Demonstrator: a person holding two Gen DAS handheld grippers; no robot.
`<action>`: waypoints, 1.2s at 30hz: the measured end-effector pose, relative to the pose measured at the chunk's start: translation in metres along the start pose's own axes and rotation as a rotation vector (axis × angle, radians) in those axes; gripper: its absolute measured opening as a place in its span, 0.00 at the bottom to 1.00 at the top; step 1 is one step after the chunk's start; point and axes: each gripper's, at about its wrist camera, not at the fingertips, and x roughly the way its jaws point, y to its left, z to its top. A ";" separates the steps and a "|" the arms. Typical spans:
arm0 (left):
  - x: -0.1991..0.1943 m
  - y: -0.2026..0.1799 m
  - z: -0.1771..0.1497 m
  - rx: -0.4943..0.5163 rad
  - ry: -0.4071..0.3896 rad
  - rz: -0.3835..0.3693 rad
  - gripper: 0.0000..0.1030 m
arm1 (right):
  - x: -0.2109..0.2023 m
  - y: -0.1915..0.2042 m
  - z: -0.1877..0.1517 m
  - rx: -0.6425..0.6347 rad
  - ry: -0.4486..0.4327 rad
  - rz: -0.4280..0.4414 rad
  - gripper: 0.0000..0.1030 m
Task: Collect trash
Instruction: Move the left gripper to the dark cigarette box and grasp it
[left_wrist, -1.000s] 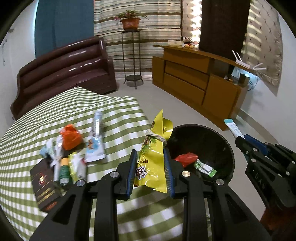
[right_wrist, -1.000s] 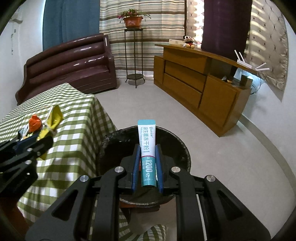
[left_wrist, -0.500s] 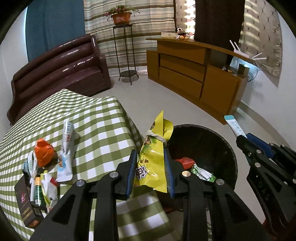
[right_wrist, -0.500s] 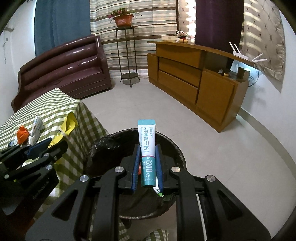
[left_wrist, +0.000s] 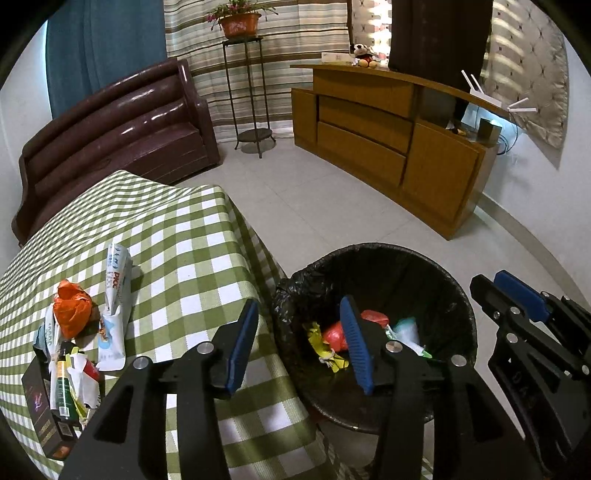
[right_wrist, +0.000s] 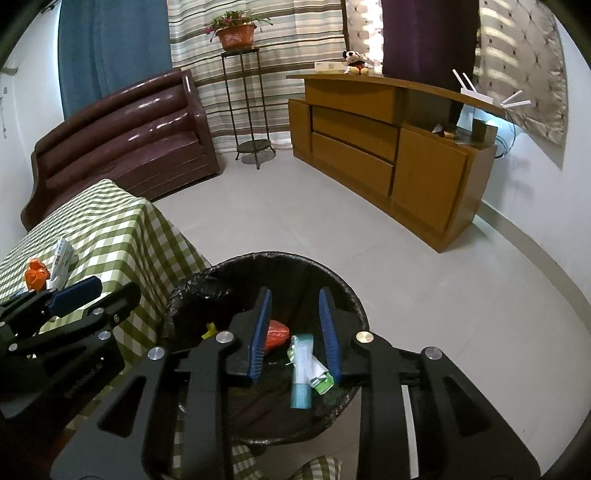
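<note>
Trash bin (right_wrist: 354, 314) below both grippers, left gripper (left_wrist: 299, 345) and right gripper (right_wrist: 295, 332) opening, empty, tube (right_wrist: 301, 373) dropped inside. Next: back to table litter (left_wrist: 74, 332).

A counter (left_wrist: 192, 236) draped in green-and-white checked cloth is being occupied near one end by a crumpled orange wrapper (left_wrist: 71, 309), a white-and-blue pouch (left_wrist: 115, 317) and a dark brown box (left_wrist: 38, 413). A black-lined round bin (left_wrist: 454, 295) is being borne by the pale tiled floor (left_wrist: 332, 210).
</note>
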 end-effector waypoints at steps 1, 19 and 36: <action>-0.001 0.000 0.000 -0.001 -0.001 0.000 0.45 | -0.001 0.000 0.000 0.003 -0.001 0.001 0.31; -0.057 0.058 -0.028 -0.065 -0.045 0.083 0.59 | -0.029 0.039 0.000 -0.046 -0.049 0.046 0.66; -0.098 0.169 -0.080 -0.263 -0.017 0.258 0.64 | -0.050 0.127 -0.021 -0.178 0.004 0.180 0.67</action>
